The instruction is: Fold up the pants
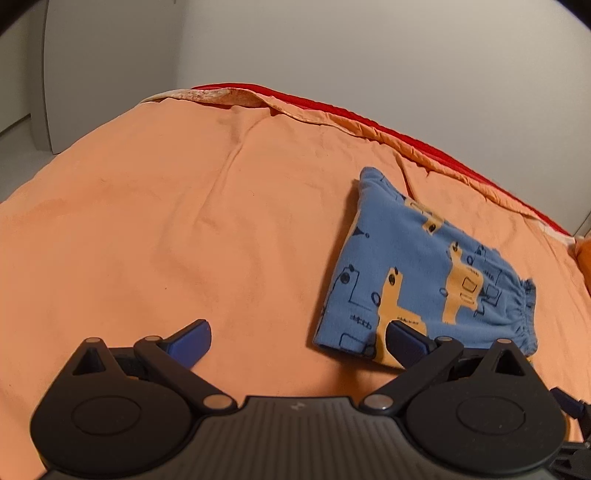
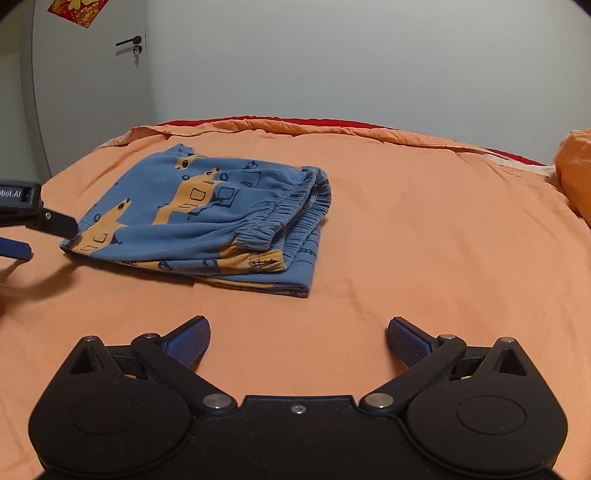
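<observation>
From the left wrist view, the folded blue cotton pants with a yellow llama print lie on the peach-orange bed sheet, their gathered elastic waistband at the end of the pants farthest from the white wall corner, and a red cover shows along the sheet's far edge behind the pants. The left gripper hangs low at the near edge of the pants with its blue-padded fingers spread wide apart; one pad overlaps the near corner of the pants in the view, the other sits over bare sheet beside them, and whether the pad touches the cloth cannot be told. From the right wrist view, the same pants rest flat in a stacked fold on the sheet, waistband turned toward the orange pillow; beyond the pants stand a white door with a black lever handle and a red and gold paper decoration. The right gripper hovers over bare sheet just short of the pants, its blue fingers wide apart and holding nothing, while the left gripper shows at the end of the pants away from the waistband, its fingers too little in view there to judge
</observation>
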`<action>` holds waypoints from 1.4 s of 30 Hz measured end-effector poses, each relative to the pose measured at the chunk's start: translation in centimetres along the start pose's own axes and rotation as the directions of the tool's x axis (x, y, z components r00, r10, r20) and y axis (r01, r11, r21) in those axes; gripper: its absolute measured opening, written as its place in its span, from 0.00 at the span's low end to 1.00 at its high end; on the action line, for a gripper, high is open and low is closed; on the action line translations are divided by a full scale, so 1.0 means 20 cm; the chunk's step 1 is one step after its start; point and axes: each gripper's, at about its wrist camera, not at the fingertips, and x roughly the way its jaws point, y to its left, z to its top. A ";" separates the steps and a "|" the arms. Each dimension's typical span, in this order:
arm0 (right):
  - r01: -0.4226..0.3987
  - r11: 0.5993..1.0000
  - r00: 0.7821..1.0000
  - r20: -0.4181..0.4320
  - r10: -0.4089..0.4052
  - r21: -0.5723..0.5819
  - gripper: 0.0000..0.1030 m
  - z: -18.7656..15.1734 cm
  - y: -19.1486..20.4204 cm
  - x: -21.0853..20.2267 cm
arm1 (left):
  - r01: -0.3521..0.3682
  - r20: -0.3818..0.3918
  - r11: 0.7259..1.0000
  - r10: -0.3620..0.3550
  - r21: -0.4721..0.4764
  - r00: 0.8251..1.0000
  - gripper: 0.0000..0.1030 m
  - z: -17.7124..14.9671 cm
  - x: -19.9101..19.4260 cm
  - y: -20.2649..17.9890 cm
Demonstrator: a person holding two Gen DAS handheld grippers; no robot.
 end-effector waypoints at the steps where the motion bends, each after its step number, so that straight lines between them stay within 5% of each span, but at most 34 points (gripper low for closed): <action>1: -0.006 1.000 1.000 0.001 0.006 -0.006 1.00 0.00 0.00 0.00 | 0.009 0.008 1.000 -0.009 0.000 1.000 1.00 0.01 0.00 0.00; 4: -0.089 0.996 0.996 0.013 0.089 -0.011 1.00 0.03 -0.03 -0.01 | 0.063 0.097 0.998 -0.065 0.024 0.993 1.00 0.04 -0.05 0.00; 8: -0.257 0.966 0.964 0.082 0.254 0.029 1.00 0.16 -0.13 -0.02 | 0.139 0.197 0.986 -0.154 0.089 0.968 1.00 0.07 -0.05 0.01; 14: -0.376 0.919 0.924 0.117 0.364 0.118 1.00 0.39 -0.27 0.20 | 0.201 0.214 0.969 -0.228 0.142 0.950 1.00 0.06 0.05 0.00; 17: -0.408 0.898 0.913 0.065 0.403 0.168 1.00 0.46 -0.33 0.38 | 0.215 0.200 0.962 -0.247 0.169 0.948 1.00 0.05 0.11 0.00; 20: -0.443 0.857 0.892 0.028 0.452 0.263 1.00 0.48 -0.40 0.53 | 0.280 0.175 0.948 -0.304 0.149 0.936 1.00 0.03 0.14 0.01; 26: -0.533 0.778 0.842 0.113 0.528 0.332 1.00 0.45 -0.44 0.54 | 0.359 0.147 0.923 -0.378 0.139 0.914 1.00 0.02 0.17 -0.01; 34: -0.508 0.827 0.861 0.124 0.492 0.241 1.00 0.38 -0.34 0.49 | 0.362 0.107 0.927 -0.372 0.097 0.922 1.00 0.00 0.22 -0.01; 42: -0.506 0.828 0.862 0.126 0.490 0.243 1.00 0.38 -0.34 0.49 | 0.330 0.110 0.934 -0.346 0.139 0.932 1.00 -0.02 0.22 -0.03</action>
